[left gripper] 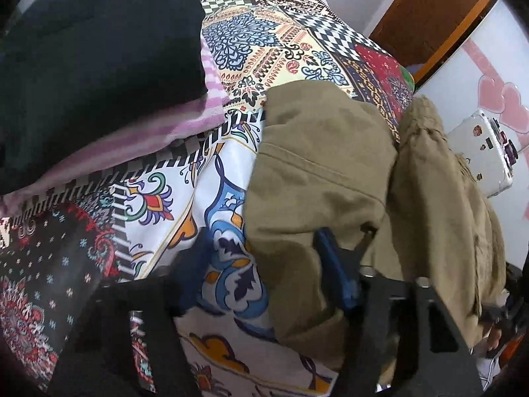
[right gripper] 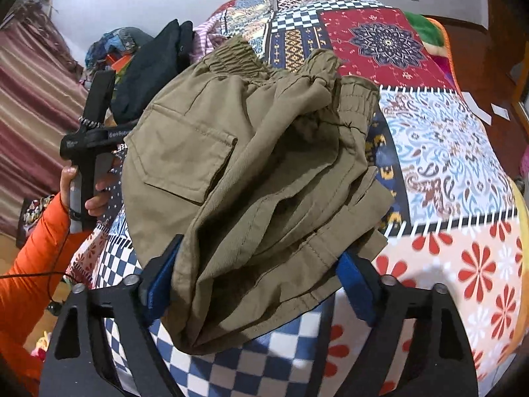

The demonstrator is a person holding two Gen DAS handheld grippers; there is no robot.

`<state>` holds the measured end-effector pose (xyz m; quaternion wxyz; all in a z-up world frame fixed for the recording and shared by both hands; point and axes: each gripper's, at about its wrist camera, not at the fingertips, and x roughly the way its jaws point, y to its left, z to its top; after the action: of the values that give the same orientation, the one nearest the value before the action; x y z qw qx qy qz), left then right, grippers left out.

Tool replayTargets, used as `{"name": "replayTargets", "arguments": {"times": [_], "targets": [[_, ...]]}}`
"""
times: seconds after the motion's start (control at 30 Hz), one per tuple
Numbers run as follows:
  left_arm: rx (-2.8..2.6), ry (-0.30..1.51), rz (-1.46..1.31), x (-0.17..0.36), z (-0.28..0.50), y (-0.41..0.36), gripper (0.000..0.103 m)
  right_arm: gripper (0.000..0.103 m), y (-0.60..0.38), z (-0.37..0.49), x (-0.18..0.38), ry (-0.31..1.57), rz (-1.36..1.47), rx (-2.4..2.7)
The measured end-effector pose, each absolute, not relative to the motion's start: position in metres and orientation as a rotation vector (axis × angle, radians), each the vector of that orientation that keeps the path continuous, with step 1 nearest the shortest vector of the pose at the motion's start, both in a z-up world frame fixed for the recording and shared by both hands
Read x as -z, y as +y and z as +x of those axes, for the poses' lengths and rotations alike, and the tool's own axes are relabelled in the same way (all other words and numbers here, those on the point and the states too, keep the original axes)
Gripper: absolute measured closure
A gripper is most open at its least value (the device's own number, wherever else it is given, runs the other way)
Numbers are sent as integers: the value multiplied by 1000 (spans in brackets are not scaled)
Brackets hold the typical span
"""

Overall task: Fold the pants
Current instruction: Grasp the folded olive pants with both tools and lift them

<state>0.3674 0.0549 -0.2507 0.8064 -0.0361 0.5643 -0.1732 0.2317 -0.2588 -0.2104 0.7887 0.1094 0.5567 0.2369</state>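
Observation:
The olive-khaki pants are bunched and folded over on the patchwork bedspread, elastic waistband at the far end, a patch pocket facing up. My right gripper stands wide open around the near end of the pants, its blue pads on either side of the cloth. In the left wrist view the pants hang at the right side. My left gripper is open, its right blue pad against the cloth edge, the left pad over the bedspread. The left gripper's handle shows in the right wrist view, held by a hand.
A stack of folded clothes, black on top of pink-striped, lies on the bed to the left of the pants. The same dark stack shows in the right wrist view. A wooden door and a white device are at the right.

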Motion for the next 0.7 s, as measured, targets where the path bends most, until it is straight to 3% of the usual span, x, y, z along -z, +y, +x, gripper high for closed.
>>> {"name": "replayTargets", "arguments": {"times": [0.2, 0.47, 0.57, 0.63, 0.7], "targets": [[366, 1205, -49, 231, 337, 56, 90, 35, -269, 251, 210, 1165, 169, -507], [362, 1210, -27, 220, 290, 39, 92, 37, -289, 287, 222, 1170, 127, -497], [303, 1189, 9, 221, 287, 32, 82, 36, -294, 286, 220, 1192, 166, -528], [267, 1192, 32, 220, 286, 33, 59, 36, -299, 287, 220, 1210, 202, -537], [247, 1201, 26, 218, 288, 38, 42, 35, -303, 286, 219, 1220, 232, -539]]}}
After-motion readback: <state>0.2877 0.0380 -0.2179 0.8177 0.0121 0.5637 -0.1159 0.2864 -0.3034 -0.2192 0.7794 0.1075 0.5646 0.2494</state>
